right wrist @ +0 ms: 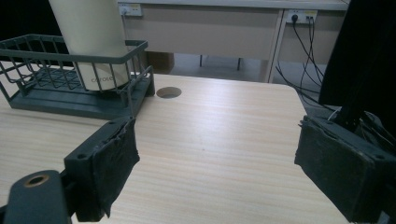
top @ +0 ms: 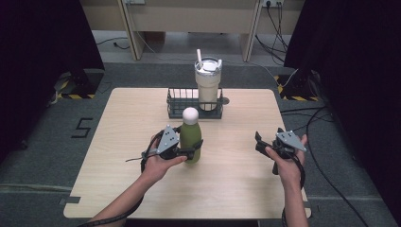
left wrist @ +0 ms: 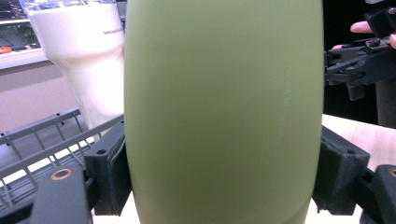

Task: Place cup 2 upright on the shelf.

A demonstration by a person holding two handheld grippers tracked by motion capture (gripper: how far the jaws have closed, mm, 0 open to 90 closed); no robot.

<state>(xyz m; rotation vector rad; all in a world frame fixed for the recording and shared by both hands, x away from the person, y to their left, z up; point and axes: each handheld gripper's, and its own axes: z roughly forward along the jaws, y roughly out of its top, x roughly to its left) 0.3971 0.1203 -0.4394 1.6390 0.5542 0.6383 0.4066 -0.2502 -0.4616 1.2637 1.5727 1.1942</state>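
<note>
The green bottle is seen upright on the desk, just in front of the wire basket, which is taken here as the landmark. The bottle is clamped by the left claw low on its body, both pads being pressed flat against opposite sides of the green wall, as is plain in the left gripper view. The white round cap is left free above the grip. Whether the bottle's base rests on the desk or is lifted a little cannot be told.

Inside the basket, at its right end, a cream tumbler with a lid and straw is stood. The left part of the basket appears unoccupied.

The right claw is held well to the right of the basket and nearer the person, with its jaws parted and nothing between them; bare desk is seen between its pads in the right gripper view.

Several risks can be judged from here. The bottle is smooth and rounded, and it is gripped low, so it could tip or rotate in the pads once lifted, the weight being carried above the grip. If it is carried toward the basket, its base could be caught on the front rail, or the tumbler could be struck and knocked over. A slackened grip would let it slide down and fall onto the desk.
</note>
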